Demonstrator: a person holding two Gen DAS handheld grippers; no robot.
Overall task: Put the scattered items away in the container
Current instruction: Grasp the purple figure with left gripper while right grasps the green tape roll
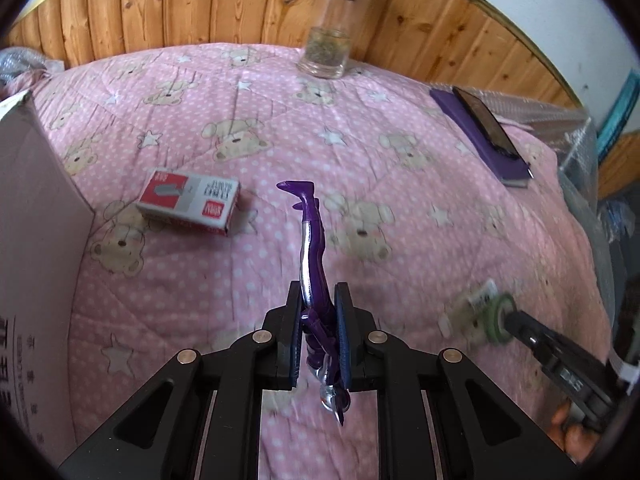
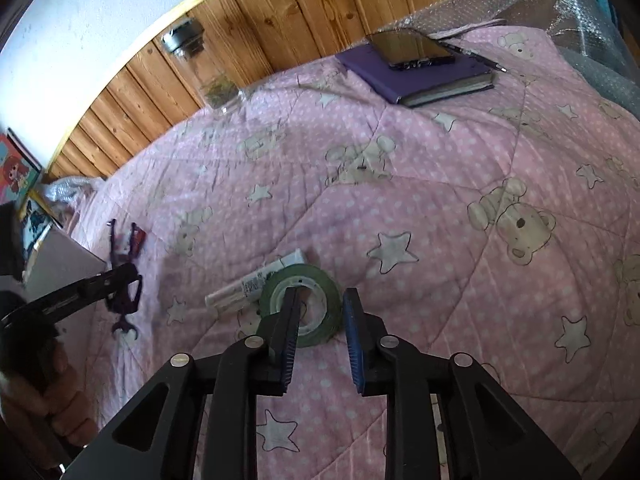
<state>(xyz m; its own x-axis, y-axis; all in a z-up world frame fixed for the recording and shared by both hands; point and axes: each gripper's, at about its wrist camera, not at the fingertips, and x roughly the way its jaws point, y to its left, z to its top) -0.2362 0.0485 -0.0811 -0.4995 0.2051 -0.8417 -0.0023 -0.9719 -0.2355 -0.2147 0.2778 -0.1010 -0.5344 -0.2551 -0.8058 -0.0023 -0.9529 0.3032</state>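
My left gripper [image 1: 318, 292] is shut on a purple hair clip [image 1: 310, 236] and holds it upright above the pink quilt. The clip also shows in the right wrist view [image 2: 122, 280]. A red and grey staple box [image 1: 189, 202] lies on the quilt to the left, near the cardboard box [image 1: 36, 240]. My right gripper [image 2: 320, 300] has one finger inside the hole of a green tape roll [image 2: 300, 304] and one outside its rim, pinching the wall. A white tube [image 2: 256, 280] lies against the roll's far left side.
A glass jar [image 1: 332, 36] with a metal lid stands at the wooden headboard. A purple notebook [image 2: 416, 72] with a phone [image 2: 412, 48] on it lies at the far right, with a pen beside it. Bubble wrap [image 2: 580, 28] sits at the right edge.
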